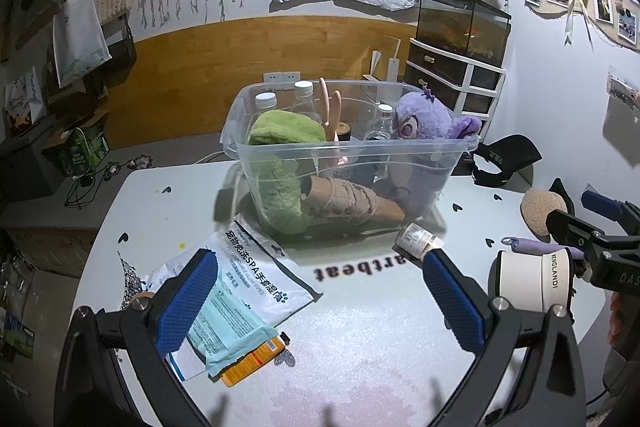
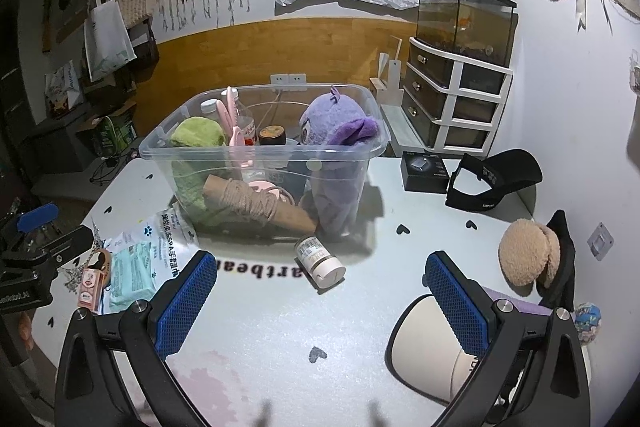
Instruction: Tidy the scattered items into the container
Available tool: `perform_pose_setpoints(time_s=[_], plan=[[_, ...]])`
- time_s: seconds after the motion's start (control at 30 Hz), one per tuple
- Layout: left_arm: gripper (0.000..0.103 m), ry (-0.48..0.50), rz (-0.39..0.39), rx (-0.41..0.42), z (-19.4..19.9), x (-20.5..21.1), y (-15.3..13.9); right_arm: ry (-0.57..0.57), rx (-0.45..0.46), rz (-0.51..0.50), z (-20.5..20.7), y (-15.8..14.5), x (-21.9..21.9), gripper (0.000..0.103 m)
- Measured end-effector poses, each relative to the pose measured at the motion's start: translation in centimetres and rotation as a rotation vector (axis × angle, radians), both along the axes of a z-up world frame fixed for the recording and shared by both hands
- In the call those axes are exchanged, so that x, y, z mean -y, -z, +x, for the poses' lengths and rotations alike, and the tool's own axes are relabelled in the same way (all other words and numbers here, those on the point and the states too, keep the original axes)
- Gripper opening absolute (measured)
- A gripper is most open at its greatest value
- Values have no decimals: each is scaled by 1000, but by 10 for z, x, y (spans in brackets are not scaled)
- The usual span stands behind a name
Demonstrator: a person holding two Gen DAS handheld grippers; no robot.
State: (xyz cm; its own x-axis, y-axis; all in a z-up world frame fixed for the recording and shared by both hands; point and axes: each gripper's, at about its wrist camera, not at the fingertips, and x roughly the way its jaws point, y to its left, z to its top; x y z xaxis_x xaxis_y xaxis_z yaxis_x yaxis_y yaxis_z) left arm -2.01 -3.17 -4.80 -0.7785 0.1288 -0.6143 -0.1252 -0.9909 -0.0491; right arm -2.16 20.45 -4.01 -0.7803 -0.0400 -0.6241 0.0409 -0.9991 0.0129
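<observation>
The clear container [image 2: 264, 155] sits mid-bench toward the far edge, already part-filled: green towel [image 2: 198, 135], purple plush [image 2: 340, 123], twine spool [image 2: 256, 205], bottles and pink scissors stand or lean inside, so the task looks well under way. Leftovers lie around it on the bench [image 2: 280, 327]. A small pill bottle [image 2: 320, 259] lies on its side just in front of the container wall, likely rollable. The wipes packet [image 1: 248, 275] lies flat at the left with an orange-labelled item [image 1: 256, 355] partly under it. A white cup [image 1: 528, 279] lies on its side at the right, mouth toward the right wrist camera, beside a tan fluffy earmuff [image 2: 528, 255], a black cap [image 2: 496, 179] and a black box [image 2: 424, 171]. The left hand-held gripper [image 1: 316, 307] hovers low with fingers spread wide and nothing between them, the wipes packet touching or passing behind its left pad, probably lining up on that packet or the pill bottle; which one cannot be told. The right hand-held gripper [image 2: 316, 303] is also spread and empty, its right finger [image 2: 460, 303] overlapping the cup rim in view, so the cup seems its likely pick; contact cannot be confirmed. Flat packet will need an edge grab.
</observation>
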Motion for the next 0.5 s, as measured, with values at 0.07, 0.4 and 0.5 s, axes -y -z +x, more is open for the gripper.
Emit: perform_pose_setpoints(time_s=[0.07, 0.4, 0.5], plan=[[103, -4, -1, -6, 0, 0, 0, 1, 3, -2, -1, 0, 0, 103], [103, 15, -10, -20, 1, -3, -1, -2, 5, 1, -2, 0, 0, 103], [103, 20, -22, -26, 2, -6, -1, -4, 5, 1, -3, -2, 1, 103]])
